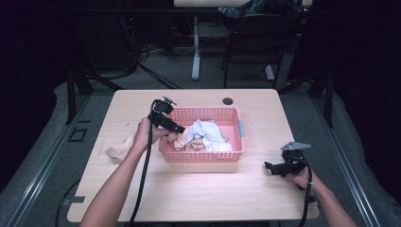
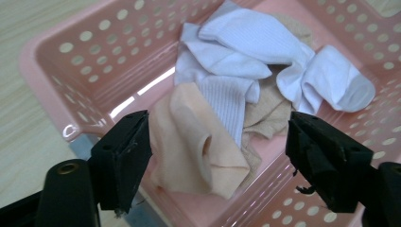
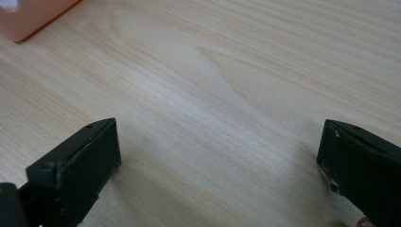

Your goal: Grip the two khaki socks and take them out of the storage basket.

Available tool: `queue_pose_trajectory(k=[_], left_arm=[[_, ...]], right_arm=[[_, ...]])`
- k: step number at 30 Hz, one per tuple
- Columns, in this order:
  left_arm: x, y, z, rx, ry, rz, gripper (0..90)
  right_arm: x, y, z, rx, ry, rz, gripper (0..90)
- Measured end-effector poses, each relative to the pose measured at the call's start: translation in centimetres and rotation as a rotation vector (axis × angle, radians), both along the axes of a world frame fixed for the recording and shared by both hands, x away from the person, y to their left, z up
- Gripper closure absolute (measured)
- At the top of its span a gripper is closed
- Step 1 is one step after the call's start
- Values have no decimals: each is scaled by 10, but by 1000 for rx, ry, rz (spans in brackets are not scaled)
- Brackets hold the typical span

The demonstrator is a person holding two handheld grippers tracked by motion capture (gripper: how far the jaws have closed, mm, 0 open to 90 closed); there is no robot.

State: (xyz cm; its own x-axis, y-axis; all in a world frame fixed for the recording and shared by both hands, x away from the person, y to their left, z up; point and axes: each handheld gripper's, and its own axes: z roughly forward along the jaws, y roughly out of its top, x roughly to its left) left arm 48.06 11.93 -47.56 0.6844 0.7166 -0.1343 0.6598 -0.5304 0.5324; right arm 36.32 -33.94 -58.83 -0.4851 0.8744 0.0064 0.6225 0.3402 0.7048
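A pink perforated basket (image 1: 236, 124) (image 2: 71, 61) sits mid-table, holding white socks (image 1: 205, 132) (image 2: 250, 42) and beige socks (image 2: 194, 142). My left gripper (image 1: 176, 126) (image 2: 217, 156) hovers over the basket's left end, open, its jaws standing on either side of a peach sock without touching it. Near the table's right front, my right gripper (image 1: 270, 166) (image 3: 217, 161) rests low over bare wood, open and holding nothing. Another peach sock (image 1: 120, 148) lies on the table left of the basket, behind the left forearm.
The light wooden table (image 1: 198, 194) has a round cable hole (image 1: 228, 101) at its back edge. A corner of the basket (image 3: 33, 19) shows at the right gripper view's top left. Chairs and desk legs stand beyond the table.
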Motion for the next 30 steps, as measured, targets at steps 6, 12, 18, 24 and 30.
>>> queue_pose_trajectory(k=[6,12,18,24,30], left_arm=[[5,-9,-13,55,18,-2,413],[10,-12,-24,119,47,23,565],[11,-14,-29,151,67,29,773],[7,-13,-21,137,46,11,855],[1,-7,-5,111,23,11,856]], right_arm=[[0,0,0,0,0,0,0],[0,0,0,0,0,0,0],[0,0,0,0,-1,1,0],[0,0,0,0,-1,0,0],[0,0,0,0,-1,0,0]])
